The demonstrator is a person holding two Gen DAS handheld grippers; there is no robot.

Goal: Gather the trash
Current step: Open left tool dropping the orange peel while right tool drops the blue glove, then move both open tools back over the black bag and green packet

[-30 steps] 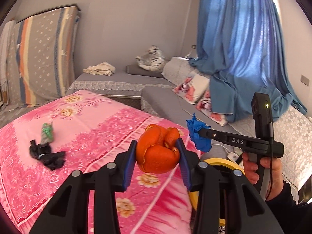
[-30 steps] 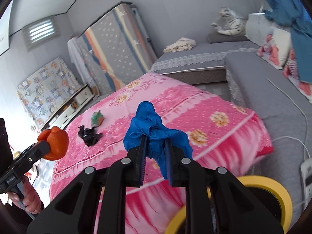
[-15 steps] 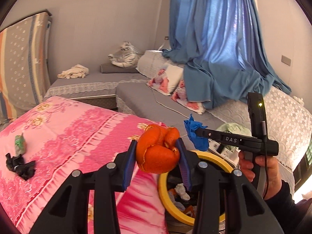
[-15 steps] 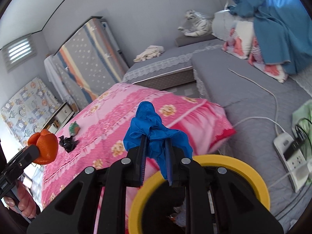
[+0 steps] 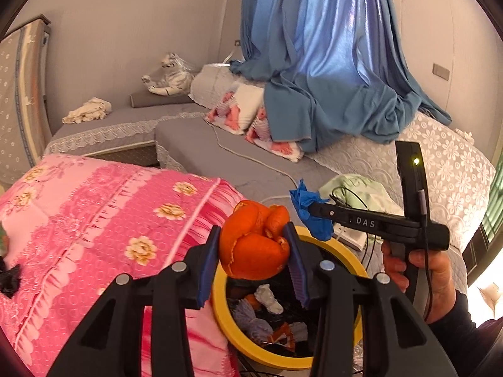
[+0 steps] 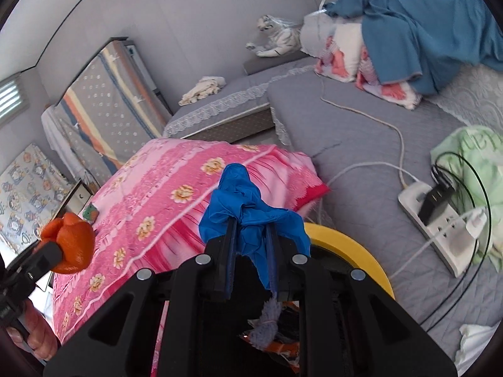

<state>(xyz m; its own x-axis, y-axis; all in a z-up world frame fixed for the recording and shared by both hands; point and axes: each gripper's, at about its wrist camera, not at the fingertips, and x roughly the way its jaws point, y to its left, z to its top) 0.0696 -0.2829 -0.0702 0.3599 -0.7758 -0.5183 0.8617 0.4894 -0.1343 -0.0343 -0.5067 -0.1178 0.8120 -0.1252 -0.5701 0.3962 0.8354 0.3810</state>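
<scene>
both hands have swung away from the pink bed (image 5: 94, 220) toward the bin (image 5: 333, 242): a second ago the bin's yellow rim only peeked in at the bottom of each view, and now its open mouth sits right under the left gripper (image 5: 254, 260), with older scraps showing inside. the black scrap (image 5: 8, 281) and the green wrapper (image 6: 90, 212) on the bed have slid to the far left edge, so they are left behind for a later trip. that means the carry looks nearly over and the drop is probably the step at hand.

the left jaws stand partly spread and pinch the orange peel (image 5: 256, 240) between the blue pads; the peel hangs over the near part of the bin's mouth, above the rim and not yet inside. the right gripper (image 6: 251, 251) has its jaws pressed almost together on the blue glove (image 6: 248, 207), which bulges up above the fingertips and droops down between them. in the left view the glove hangs at the bin's far rim, and whether it is fully over the opening is hard to tell.
</scene>
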